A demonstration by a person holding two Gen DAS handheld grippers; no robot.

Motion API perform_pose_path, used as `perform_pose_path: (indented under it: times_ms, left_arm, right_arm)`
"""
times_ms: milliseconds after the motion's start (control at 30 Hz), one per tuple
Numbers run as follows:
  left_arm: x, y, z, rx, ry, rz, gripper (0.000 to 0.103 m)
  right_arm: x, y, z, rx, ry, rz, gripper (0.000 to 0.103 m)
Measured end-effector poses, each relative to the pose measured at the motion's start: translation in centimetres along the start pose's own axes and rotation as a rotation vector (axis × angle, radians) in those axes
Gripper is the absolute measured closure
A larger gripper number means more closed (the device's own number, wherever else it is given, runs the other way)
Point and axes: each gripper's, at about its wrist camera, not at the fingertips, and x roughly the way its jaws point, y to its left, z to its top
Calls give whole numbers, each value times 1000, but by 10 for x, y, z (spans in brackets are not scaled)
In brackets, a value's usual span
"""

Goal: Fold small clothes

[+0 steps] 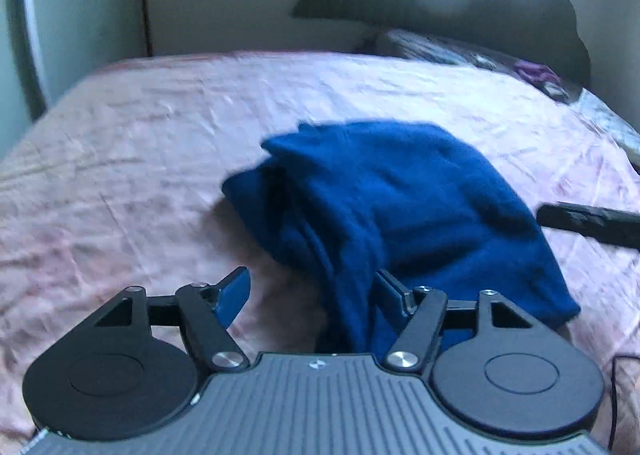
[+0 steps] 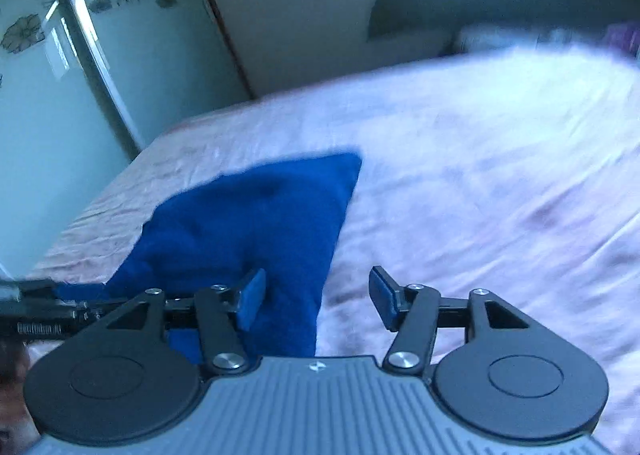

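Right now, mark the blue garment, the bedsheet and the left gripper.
blue garment point(image 1: 400, 191), left wrist view, middle of its top fold
bedsheet point(image 1: 140, 143), left wrist view, bare pink area
left gripper point(image 1: 312, 291), left wrist view, midway between fingers

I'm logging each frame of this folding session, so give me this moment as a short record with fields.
surface: bed with pink sheet
garment: blue cloth, bunched and partly folded, lying on the sheet
left gripper: open, a fold of the cloth between its fingers, not clamped
right gripper: open, at the cloth's right edge, holding nothing
background: glass wardrobe door with flower pattern
image quality: motion blur in both views
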Motion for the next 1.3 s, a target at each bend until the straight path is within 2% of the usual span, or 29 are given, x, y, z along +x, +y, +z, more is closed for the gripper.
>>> perform_pose_path:
  times_ms: [100,167,233,300,400,467,500,633,800,1033,1167,1300]
  left_arm:
    - [7,-1,4,-18,34,-4,31]
    - [12,-6,-1,-12,48,10,31]
    - [13,-9,-7,-6,52,33,30]
    - [9,-11,-12,-10,46,54,29]
    - [2,-13,-14,-18,38,82,26]
    - [-1,-16,-15,-18,33,99,25]
    - [-3,-17,-16,-18,31,107,23]
    - [-12,-21,-23,-16,20,120,16]
    - [-23,-25,-34,-9,10,156,14]
    - [-35,-26,-48,-18,-2,174,9]
    - [-40,-28,-55,-4,-3,188,9]
    - [-46,-25,-62,-31,-8,206,7]
  right_arm:
    - [-11,25,-10,-97,-22,33,33]
    - [-3,42,-22,-162,19,51,30]
    - [10,47,-32,-197,73,19,29]
    - [18,48,-40,-199,112,-53,29]
    - [1,54,-41,-149,73,-28,26]
    - [-6,56,-42,-132,49,-13,8]
    - [-5,58,-43,-135,52,-17,6]
    - [-7,62,-54,-132,90,-134,5]
    - [-25,65,-60,-96,70,-103,0]
    - [-33,78,-69,-132,80,-176,0]
    - [-38,83,-74,-140,89,-163,0]
    - [-44,88,-77,-149,93,-158,0]
